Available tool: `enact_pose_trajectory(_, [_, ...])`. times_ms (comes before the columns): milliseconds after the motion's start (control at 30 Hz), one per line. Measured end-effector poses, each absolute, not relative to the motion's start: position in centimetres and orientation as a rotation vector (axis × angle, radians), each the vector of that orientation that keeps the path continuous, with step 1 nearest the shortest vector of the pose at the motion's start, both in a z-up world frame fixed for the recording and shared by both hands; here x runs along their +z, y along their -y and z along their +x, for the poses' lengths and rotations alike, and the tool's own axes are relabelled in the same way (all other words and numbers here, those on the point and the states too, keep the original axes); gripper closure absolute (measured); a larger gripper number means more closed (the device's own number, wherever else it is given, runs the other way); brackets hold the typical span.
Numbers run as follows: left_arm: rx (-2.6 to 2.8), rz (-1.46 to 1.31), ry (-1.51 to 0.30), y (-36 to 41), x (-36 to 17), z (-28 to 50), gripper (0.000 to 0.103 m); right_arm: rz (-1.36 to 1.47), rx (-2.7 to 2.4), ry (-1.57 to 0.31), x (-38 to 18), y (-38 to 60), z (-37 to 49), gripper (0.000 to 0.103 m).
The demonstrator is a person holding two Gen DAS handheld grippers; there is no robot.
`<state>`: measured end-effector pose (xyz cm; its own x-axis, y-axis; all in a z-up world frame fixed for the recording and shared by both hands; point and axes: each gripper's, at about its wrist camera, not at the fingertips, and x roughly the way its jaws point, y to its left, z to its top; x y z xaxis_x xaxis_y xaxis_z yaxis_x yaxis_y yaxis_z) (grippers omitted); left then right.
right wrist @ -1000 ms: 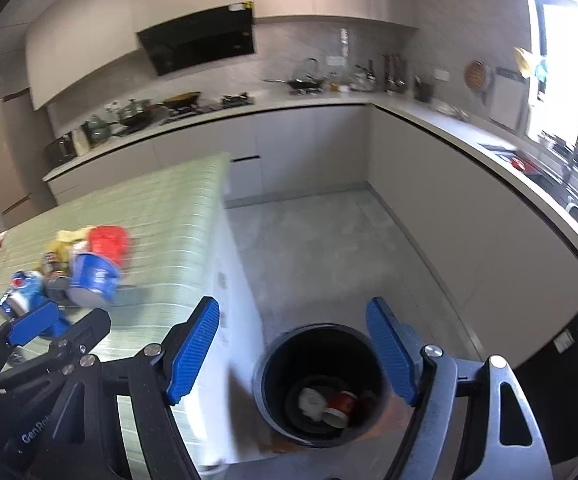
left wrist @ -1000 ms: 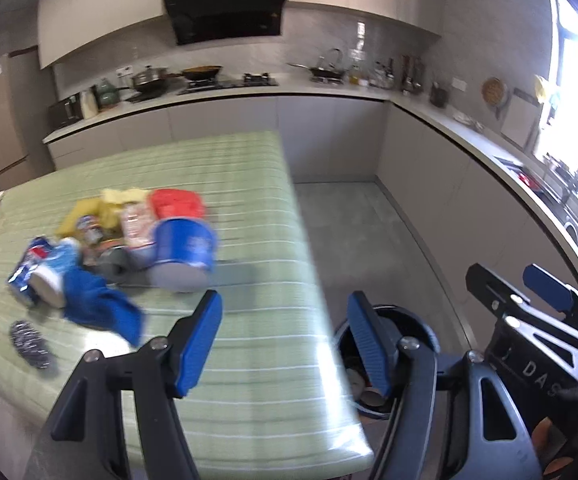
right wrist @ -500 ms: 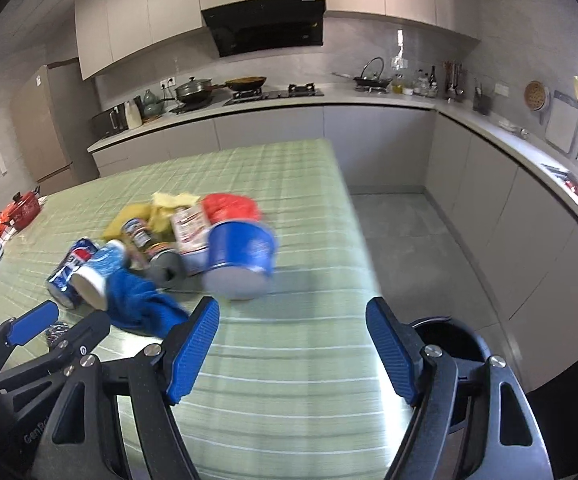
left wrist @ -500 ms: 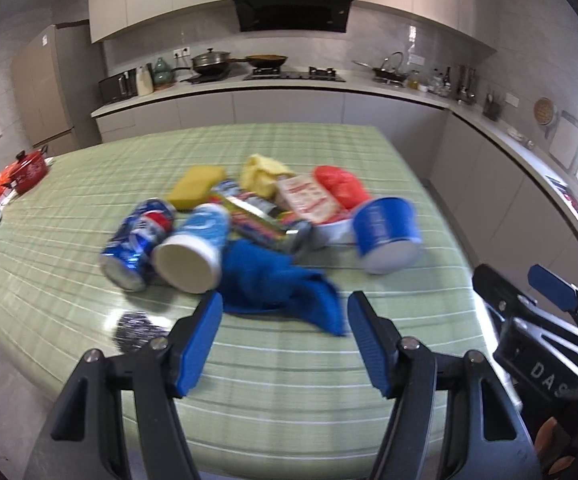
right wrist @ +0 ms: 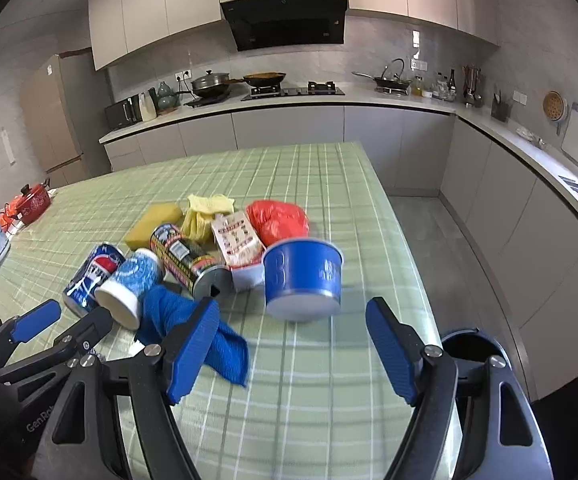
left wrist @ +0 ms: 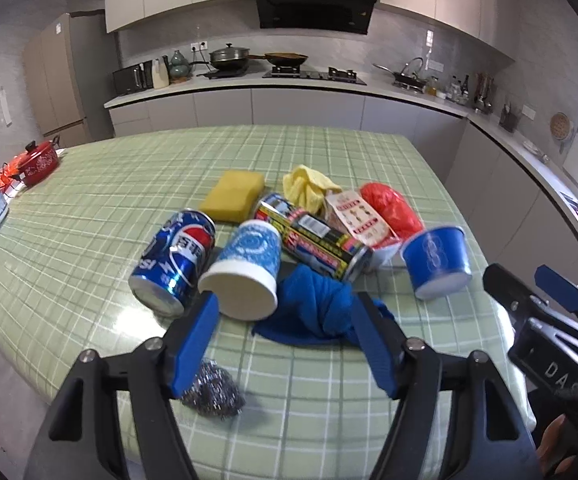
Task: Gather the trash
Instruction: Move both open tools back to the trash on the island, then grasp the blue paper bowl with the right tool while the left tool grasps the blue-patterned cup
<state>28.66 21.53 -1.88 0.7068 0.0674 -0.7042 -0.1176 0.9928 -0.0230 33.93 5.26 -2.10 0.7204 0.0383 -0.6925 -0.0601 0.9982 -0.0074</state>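
On the green checked table, a heap of trash lies ahead of both empty grippers.

From the left wrist view, the left gripper has its jaws opening, nothing between them but the blue cloth lying just beyond; that cloth is soft and limp, best pinched at a raised fold. Beside it a Pepsi can and a pale blue paper cup lie on their sides, light, likely to roll, so grip across the body. A steel scourer sits close to the near edge. From the right wrist view, the right gripper stands wide and empty, facing the upturned blue tub, light and crushable. Open tablecloth lies around it, and the black bin waits just past the table's right edge.
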Motion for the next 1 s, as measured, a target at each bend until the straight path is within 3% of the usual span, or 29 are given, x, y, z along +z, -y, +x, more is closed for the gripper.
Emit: enact_pose_trajectory(1000, [0.056, -0.057, -0.985, -25.6, -8.1, 37.9, 0.029, 0.012, -0.054, -0.896, -7.1, -3.6, 43.1, 0.019])
